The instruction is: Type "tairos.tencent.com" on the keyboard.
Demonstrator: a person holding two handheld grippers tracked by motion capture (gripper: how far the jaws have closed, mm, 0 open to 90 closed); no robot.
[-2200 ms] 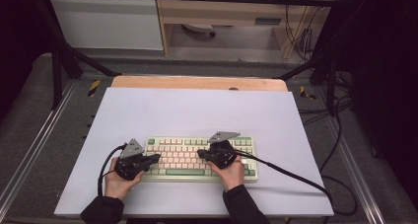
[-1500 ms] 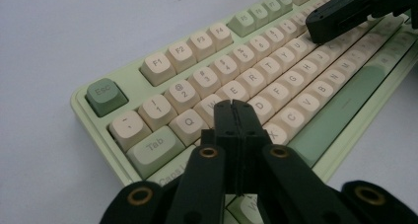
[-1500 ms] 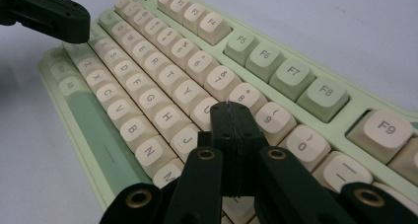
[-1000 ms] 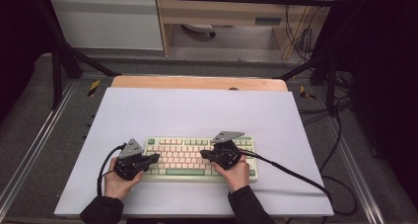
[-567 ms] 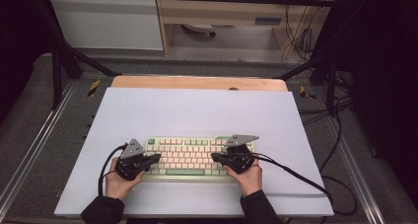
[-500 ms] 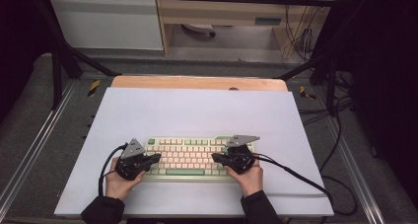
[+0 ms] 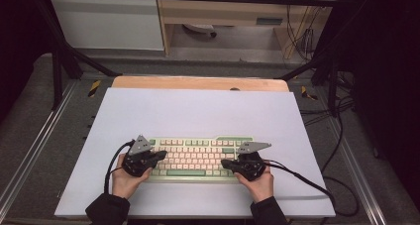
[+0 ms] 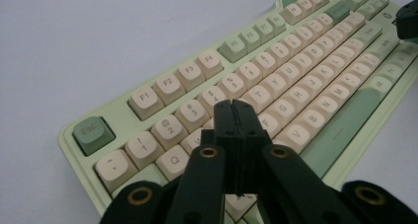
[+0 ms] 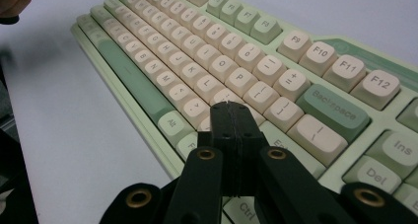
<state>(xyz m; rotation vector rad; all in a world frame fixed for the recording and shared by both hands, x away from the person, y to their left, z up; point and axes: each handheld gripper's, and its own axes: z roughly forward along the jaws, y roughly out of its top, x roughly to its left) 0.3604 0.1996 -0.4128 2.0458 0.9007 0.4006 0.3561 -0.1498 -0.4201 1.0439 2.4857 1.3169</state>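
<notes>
While the green-and-cream keyboard (image 7: 198, 158) lies flat in the lower middle of the high view, it rests on a pale sheet (image 7: 198, 111) that covers the surface, well short of the wooden edge (image 7: 198, 83) at the upper middle. The left claw (image 7: 159, 155) sits over the keyboard's left end, at the lower left of that frame, its jaws pressed together with nothing between them; in the left gripper view the closed tips (image 8: 235, 116) hover above the letter rows near the number keys, with the Esc key (image 8: 92, 133) at the lower left. The right claw (image 7: 225, 163) is over the right end, jaws likewise shut and empty; in the right gripper view its tips (image 9: 231, 116) hang just above the keys left of Backspace (image 9: 332, 110). A hand grips each claw from the bottom edge, with black cables (image 7: 297, 175) trailing outward.
</notes>
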